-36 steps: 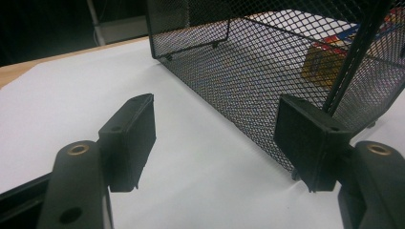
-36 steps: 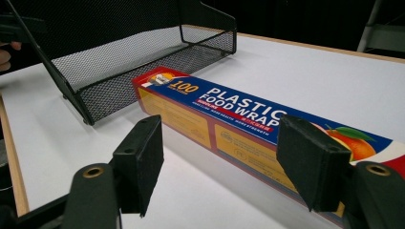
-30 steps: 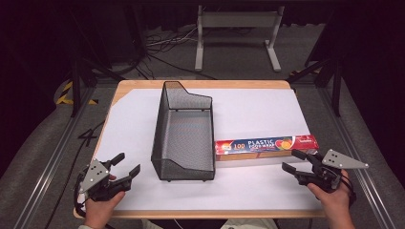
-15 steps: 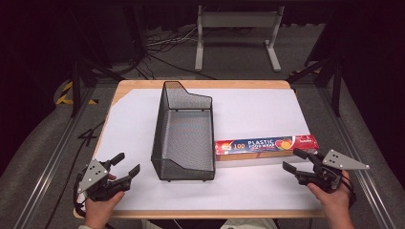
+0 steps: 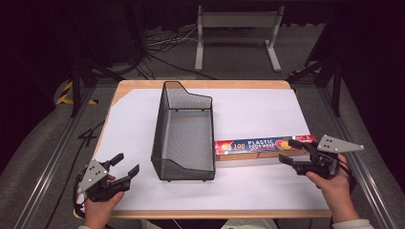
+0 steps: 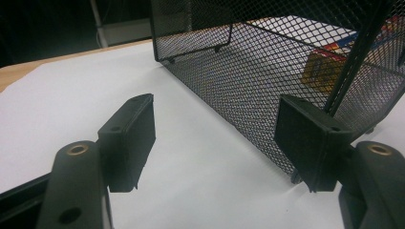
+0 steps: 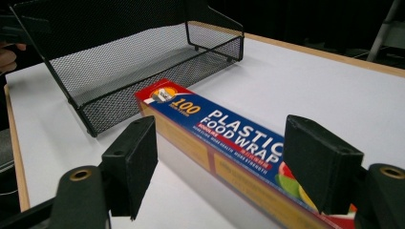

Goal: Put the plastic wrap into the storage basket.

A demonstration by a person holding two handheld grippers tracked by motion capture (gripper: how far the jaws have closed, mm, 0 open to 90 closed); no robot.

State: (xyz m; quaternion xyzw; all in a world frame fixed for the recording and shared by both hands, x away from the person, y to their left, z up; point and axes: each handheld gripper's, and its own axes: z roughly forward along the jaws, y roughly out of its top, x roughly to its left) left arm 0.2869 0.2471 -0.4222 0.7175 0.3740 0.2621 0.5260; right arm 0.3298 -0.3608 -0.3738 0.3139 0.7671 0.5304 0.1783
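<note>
Surroundings: dark room, metal stand legs and cables on the floor behind a wooden table (image 5: 143, 88) covered by a white sheet (image 5: 258, 114).
Basket: black wire-mesh basket (image 5: 184, 131) stands on the sheet left of centre, long axis running away from the person, far wall higher than the near one.
Box: plastic food wrap box (image 5: 260, 147) lies flat on the sheet just right of the basket, its left end close beside the basket's right wall; in the right gripper view (image 7: 224, 136) it runs between the jaws.
Right gripper: right gripper (image 5: 292, 151) sits at the box's right end, held in a hand (image 5: 334, 186); its jaws have just been opening and stand apart, one on each side of the box, pads not pressing on it.
Left gripper: left gripper (image 5: 125, 164) rests over the near left corner of the sheet, jaws spread wide with nothing between them; it points at the basket's near corner (image 6: 305, 71).
</note>
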